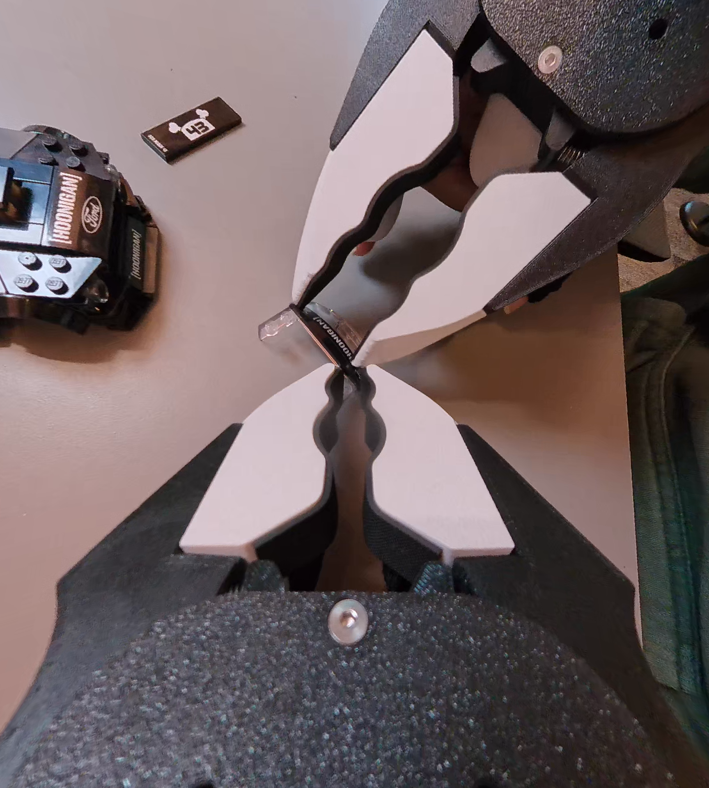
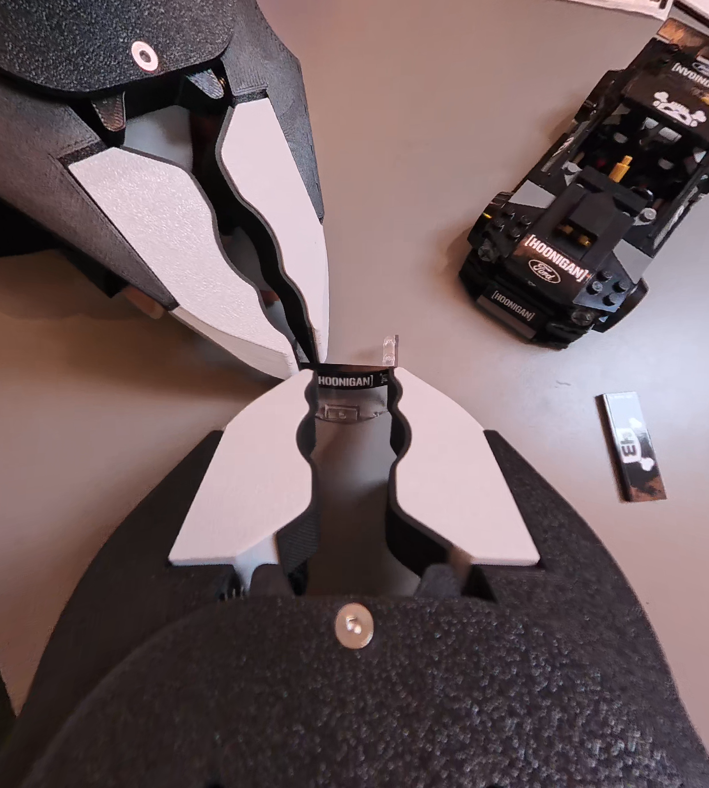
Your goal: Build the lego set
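Note:
A clear windscreen piece with a black printed strip [image 1: 301, 332] is held above the table between both grippers. My right gripper [image 2: 350, 383] is shut on it across its width; the piece also shows there [image 2: 344, 411]. My left gripper [image 1: 349, 375] is shut, and its tips pinch one end of the black strip. The left gripper enters the right wrist view from the upper left [image 2: 308, 358]. The right gripper enters the left wrist view from the upper right [image 1: 331, 326]. The black lego car [image 1: 45, 221] [image 2: 600, 213] stands apart on the table, roof open.
A flat black printed tile [image 1: 192, 134] [image 2: 632, 447] lies loose on the beige table [image 1: 173, 426] near the car. The table's edge [image 1: 625, 383] runs down the right of the left wrist view, with dark green fabric [image 1: 685, 469] beyond it. My two grippers' fingertips are within a few centimetres of each other. The right tips stand about 11 cm off the flat black printed tile [image 1: 192, 134]. The right camera catches it too, in the right wrist view [image 2: 620, 434].

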`<action>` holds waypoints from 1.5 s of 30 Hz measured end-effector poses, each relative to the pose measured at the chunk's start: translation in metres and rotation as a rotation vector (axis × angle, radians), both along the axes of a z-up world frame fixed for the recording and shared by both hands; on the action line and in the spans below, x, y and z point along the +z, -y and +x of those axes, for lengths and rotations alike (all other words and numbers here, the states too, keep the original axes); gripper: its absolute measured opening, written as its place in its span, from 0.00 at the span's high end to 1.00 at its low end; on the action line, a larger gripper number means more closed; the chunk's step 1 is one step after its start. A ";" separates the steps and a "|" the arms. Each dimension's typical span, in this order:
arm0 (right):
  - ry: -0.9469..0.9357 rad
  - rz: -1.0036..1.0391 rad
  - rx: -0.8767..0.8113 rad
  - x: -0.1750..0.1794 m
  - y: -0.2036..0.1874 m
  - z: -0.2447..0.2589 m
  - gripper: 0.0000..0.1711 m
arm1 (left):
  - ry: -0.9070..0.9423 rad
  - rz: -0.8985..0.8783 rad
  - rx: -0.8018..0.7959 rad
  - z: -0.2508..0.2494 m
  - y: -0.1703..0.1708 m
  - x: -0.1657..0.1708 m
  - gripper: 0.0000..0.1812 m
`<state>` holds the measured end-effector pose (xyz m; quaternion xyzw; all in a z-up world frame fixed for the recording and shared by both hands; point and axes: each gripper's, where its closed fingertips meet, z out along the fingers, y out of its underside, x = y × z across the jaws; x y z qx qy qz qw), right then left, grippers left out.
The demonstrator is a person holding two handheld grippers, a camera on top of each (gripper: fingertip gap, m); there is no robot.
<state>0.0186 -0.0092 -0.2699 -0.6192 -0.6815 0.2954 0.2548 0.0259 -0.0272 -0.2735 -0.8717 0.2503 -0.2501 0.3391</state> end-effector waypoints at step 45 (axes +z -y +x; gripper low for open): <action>-0.095 -0.421 0.717 0.084 0.008 -0.033 0.96 | 0.615 0.304 0.098 -0.059 -0.008 0.100 0.79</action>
